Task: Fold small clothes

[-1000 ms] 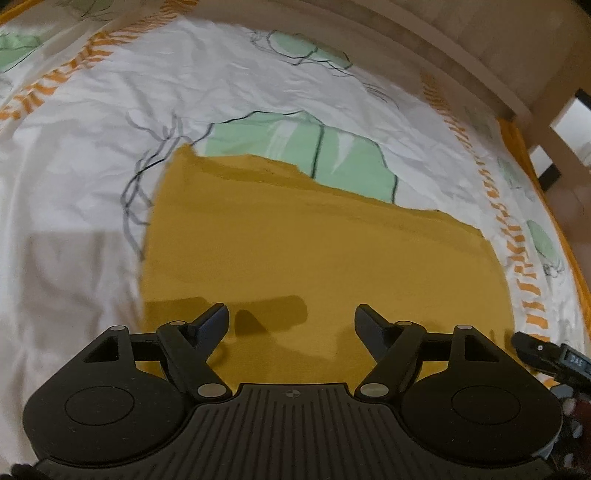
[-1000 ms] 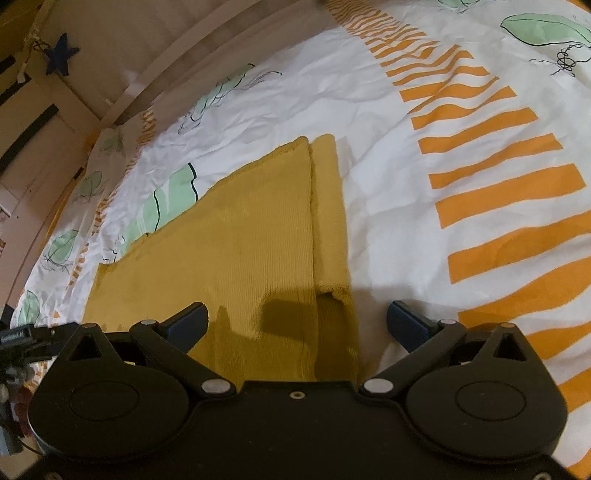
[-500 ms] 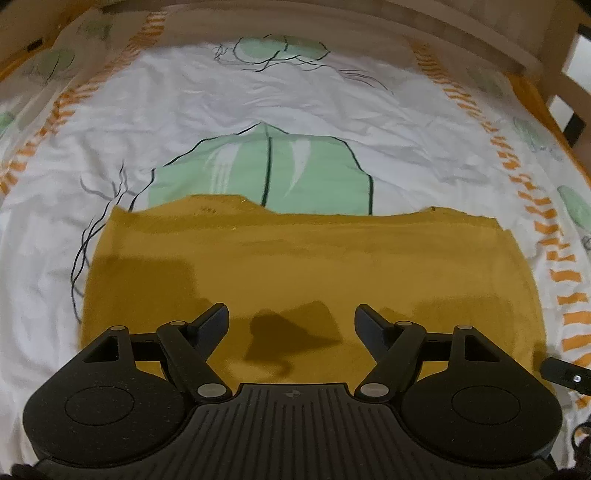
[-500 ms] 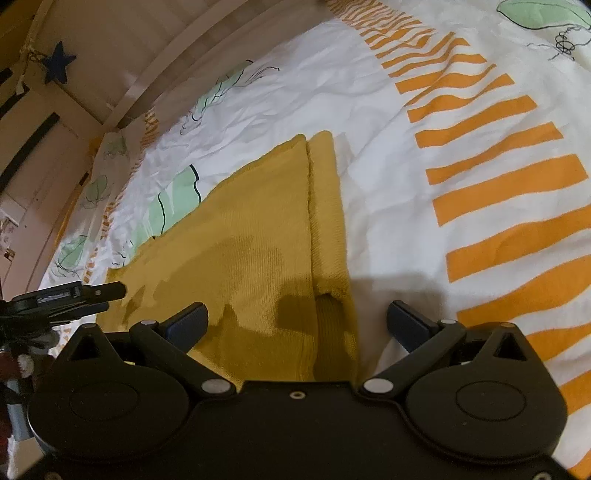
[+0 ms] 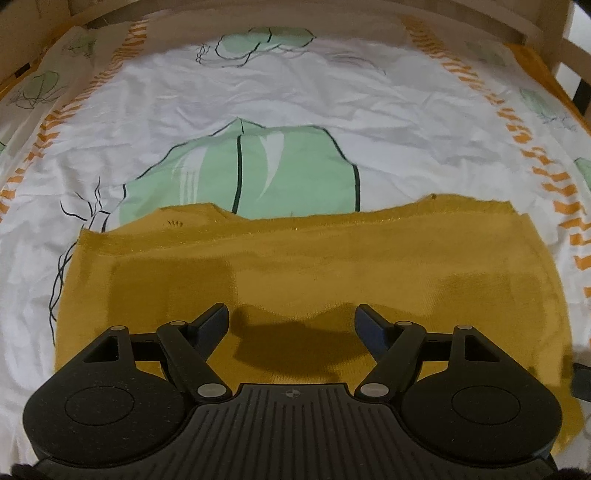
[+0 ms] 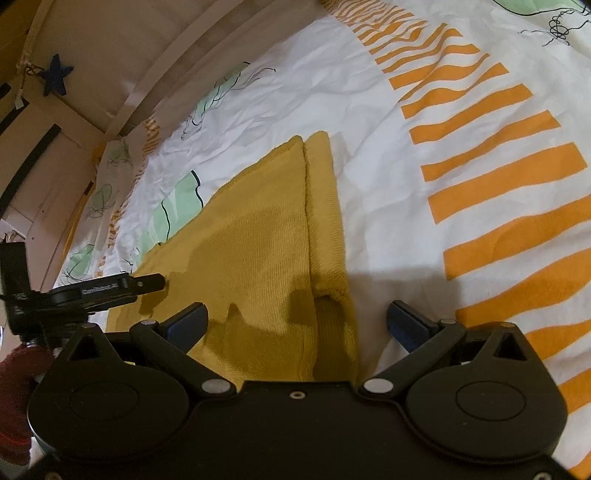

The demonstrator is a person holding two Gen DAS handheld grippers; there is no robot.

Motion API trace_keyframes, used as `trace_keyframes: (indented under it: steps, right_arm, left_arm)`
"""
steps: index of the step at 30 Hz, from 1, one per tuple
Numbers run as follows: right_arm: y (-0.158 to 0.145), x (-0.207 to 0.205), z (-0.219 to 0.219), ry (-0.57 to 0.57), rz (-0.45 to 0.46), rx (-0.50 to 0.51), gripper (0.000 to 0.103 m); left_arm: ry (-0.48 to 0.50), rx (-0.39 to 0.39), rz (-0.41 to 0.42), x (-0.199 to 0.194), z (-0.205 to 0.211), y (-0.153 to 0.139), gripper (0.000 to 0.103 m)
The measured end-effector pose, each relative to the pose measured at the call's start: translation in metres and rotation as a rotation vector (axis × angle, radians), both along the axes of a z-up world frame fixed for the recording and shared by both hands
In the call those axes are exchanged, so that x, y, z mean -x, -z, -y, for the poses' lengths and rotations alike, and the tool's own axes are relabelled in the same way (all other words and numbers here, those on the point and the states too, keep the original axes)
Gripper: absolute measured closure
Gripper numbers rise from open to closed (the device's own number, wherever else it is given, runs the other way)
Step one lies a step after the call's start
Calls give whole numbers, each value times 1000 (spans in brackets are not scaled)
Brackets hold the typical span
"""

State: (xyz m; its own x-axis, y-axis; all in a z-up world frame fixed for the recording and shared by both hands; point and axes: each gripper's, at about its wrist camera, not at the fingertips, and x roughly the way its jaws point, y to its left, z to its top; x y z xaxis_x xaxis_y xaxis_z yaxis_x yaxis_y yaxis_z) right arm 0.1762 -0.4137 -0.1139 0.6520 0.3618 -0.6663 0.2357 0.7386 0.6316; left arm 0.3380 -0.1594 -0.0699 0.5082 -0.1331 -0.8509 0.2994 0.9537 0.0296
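A mustard-yellow knit garment [image 5: 303, 266] lies flat on the bed. Its far edge is wavy and crosses a green leaf print. My left gripper [image 5: 291, 323] is open and empty, held just above the garment's near part. In the right wrist view the garment [image 6: 258, 236] shows a folded-in strip along its right side, with a sleeve cuff [image 6: 334, 291] near my fingers. My right gripper [image 6: 297, 323] is open and empty, straddling that right edge from above. The left gripper [image 6: 110, 290] shows at the left of this view.
The bed sheet [image 5: 369, 110] is white with green leaves and orange stripe bands [image 6: 498, 177]. A wooden bed frame [image 5: 480, 22] runs along the far side. A blue star [image 6: 56, 75] hangs on the wall at far left.
My left gripper has swung round to face the garment's far edge squarely and pulled back a little. The right gripper has barely moved. Both stayed open.
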Motion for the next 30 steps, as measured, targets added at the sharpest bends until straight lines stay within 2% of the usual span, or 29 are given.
trace_keyframes:
  steps: [3, 5, 12, 19, 25, 30]
  right_arm:
    - [1, 0, 1, 0, 1, -7, 0]
    - [1, 0, 3, 2, 3, -17, 0]
    - [6, 1, 11, 30, 13, -76, 0]
    - [5, 0, 12, 28, 12, -80, 0]
    - [7, 1, 14, 30, 12, -97, 0]
    - [7, 1, 15, 29, 14, -100, 0]
  left_arm:
    - [-3, -13, -36, -7, 3, 13, 28]
    - [-12, -18, -40, -10, 2, 16, 18]
    - [-26, 1, -62, -18, -6, 25, 0]
    - [-30, 3, -66, -9, -9, 18, 2]
    - [12, 2, -54, 26, -18, 12, 4]
    - [47, 14, -86, 50, -25, 15, 4]
